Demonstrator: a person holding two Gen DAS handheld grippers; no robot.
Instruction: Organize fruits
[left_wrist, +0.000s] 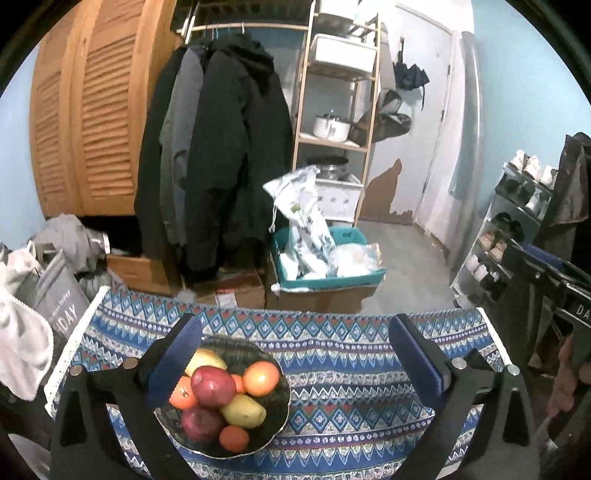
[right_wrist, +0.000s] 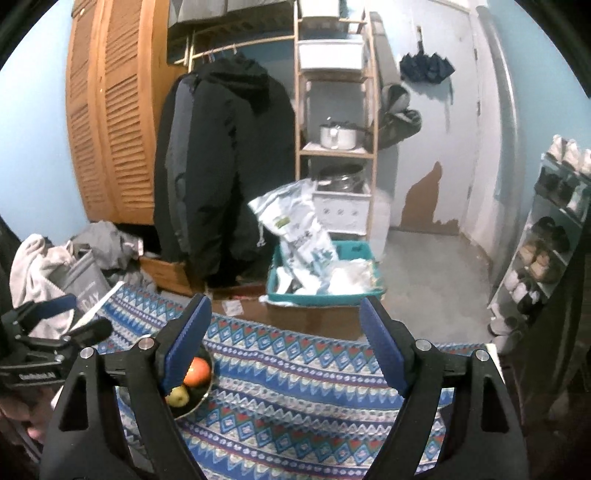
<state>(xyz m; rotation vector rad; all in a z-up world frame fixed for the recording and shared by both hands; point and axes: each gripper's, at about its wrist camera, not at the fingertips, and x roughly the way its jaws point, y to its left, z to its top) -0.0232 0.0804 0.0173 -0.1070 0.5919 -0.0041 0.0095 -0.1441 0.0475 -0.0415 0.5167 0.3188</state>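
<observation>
A dark bowl (left_wrist: 275, 424) sits on a table with a blue patterned cloth (left_wrist: 351, 376). It holds several fruits: red apples (left_wrist: 212, 386), oranges (left_wrist: 260, 378) and yellow-green pears (left_wrist: 243, 410). My left gripper (left_wrist: 295, 358) is open and empty above the table, its left finger over the bowl's left side. My right gripper (right_wrist: 282, 347) is open and empty; its left finger hides most of the bowl (right_wrist: 201, 398), where an orange (right_wrist: 197, 371) and a pear (right_wrist: 178, 396) show. The right gripper also shows at the right edge of the left wrist view.
Beyond the table's far edge stand cardboard boxes with a teal tray of bags (left_wrist: 325, 258), hanging dark coats (left_wrist: 229, 155), a wooden shelf (left_wrist: 332, 110) and louvred doors. A shoe rack (left_wrist: 509, 229) is at right. Laundry and a grey bag (left_wrist: 55, 295) lie at left.
</observation>
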